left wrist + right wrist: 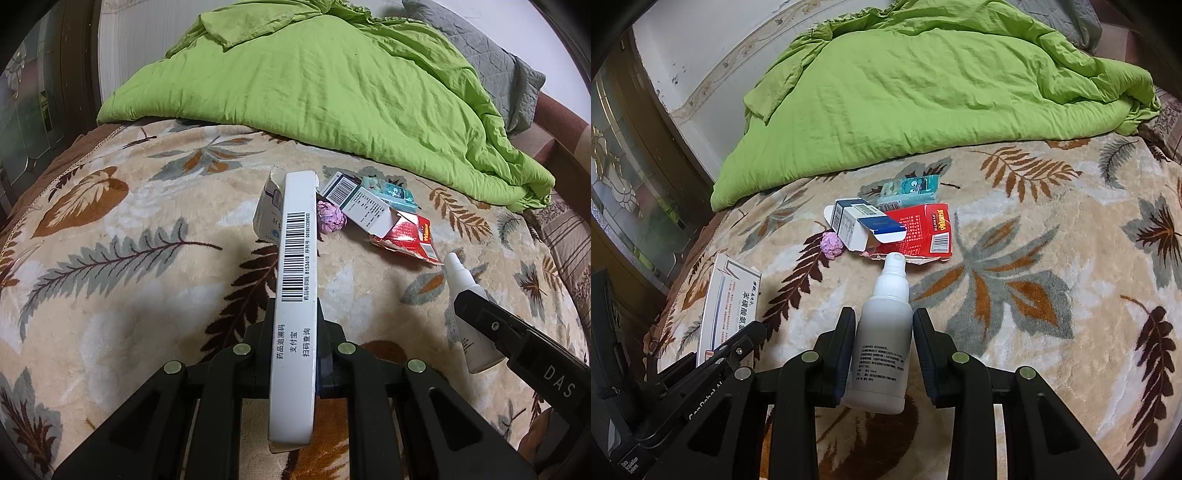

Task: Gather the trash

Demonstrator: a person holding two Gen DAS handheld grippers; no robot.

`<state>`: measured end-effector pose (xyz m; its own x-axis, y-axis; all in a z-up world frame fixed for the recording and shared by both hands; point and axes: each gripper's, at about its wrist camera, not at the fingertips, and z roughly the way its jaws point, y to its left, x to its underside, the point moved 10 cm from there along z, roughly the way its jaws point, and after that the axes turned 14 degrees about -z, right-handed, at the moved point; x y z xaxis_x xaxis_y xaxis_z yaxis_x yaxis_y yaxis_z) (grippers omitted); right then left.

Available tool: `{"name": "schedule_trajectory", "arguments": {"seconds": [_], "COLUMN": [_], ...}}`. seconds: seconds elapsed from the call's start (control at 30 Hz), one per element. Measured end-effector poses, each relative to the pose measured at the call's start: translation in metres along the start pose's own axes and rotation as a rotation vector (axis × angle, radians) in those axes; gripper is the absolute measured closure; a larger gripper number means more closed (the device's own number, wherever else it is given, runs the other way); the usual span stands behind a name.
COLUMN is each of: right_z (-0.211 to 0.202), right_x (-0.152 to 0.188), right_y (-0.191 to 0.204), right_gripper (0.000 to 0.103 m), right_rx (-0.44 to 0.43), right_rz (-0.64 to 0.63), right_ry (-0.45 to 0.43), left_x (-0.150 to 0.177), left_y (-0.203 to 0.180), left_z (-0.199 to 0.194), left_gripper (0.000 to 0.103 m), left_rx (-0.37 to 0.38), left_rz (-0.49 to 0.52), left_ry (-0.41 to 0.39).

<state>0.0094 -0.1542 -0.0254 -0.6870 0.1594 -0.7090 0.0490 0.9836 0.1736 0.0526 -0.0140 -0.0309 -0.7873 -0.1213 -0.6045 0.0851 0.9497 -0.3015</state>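
Note:
My left gripper (pixel 293 314) is shut on a long white medicine box (pixel 297 280) with a barcode, held above the bed; the box also shows in the right wrist view (pixel 729 306). My right gripper (pixel 884 325) is shut on a white spray bottle (pixel 882 343), also seen in the left wrist view (pixel 467 299). Ahead on the blanket lies a trash pile: a blue-and-white box (pixel 862 223), a flattened red box (pixel 923 230), a teal cartoon packet (pixel 910 188) and a crumpled pink paper ball (pixel 832 245). A further white carton (pixel 266 210) lies behind the held box.
A leaf-patterned beige blanket (pixel 1052 258) covers the bed. A crumpled green duvet (pixel 923 85) lies across the far side, with a grey pillow (pixel 491 55) behind it. A dark wooden glass-fronted cabinet (pixel 624 173) stands at the left.

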Motion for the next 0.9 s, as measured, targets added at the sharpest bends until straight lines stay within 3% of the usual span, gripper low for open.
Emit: {"name": "schedule_trajectory", "arguments": {"seconds": [0.9], "right_z": [-0.0015], "right_x": [-0.0027], "right_y": [-0.0034], "right_gripper": [0.068], "right_rx": [-0.007], "right_rz": [0.033], "right_ry": [-0.011], "left_x": [-0.0048], "left_y": [-0.0019], "left_z": [-0.0051], "left_gripper": [0.090], "left_rx": [-0.060], "left_rz": [0.052], "left_ry": [-0.062]}}
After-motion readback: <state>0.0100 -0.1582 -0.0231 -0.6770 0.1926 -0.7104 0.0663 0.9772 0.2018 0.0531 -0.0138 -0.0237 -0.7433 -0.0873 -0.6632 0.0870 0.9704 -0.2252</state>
